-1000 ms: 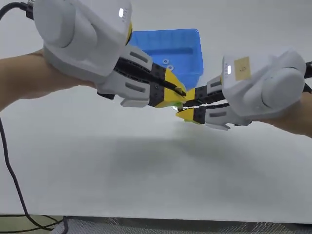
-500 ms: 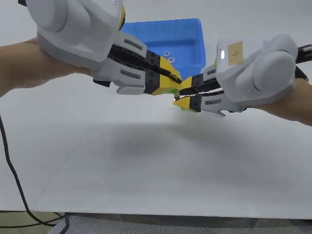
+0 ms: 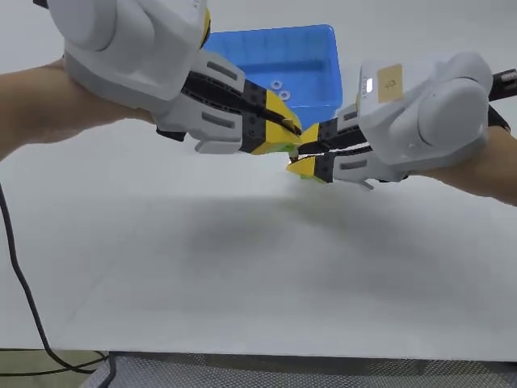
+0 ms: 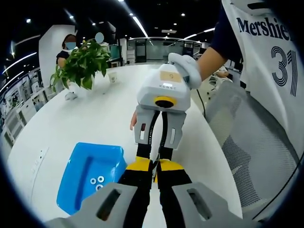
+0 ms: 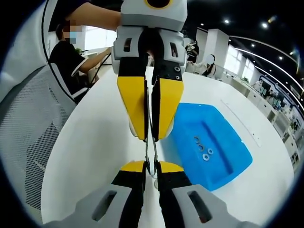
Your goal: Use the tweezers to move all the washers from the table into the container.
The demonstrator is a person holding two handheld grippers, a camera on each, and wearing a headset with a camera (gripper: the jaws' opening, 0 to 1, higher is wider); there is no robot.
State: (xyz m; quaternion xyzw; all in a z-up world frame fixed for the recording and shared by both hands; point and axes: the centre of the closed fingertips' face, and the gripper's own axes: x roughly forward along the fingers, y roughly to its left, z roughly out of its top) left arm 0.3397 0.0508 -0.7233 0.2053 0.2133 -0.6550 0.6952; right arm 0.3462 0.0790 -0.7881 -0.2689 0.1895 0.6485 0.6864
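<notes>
The left gripper (image 3: 292, 134) and right gripper (image 3: 297, 162) are clamping thin metal tweezers (image 5: 151, 142). Small metal washers (image 3: 277, 84) are already sitting in the blue plastic container (image 3: 311, 65); others are likely remaining.

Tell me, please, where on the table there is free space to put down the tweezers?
It is crowded in front of the blue container, where the left gripper and right gripper meet on the tweezers. The widest bare patch is the near half of the table, from them to the front edge, right of the cable.
</notes>
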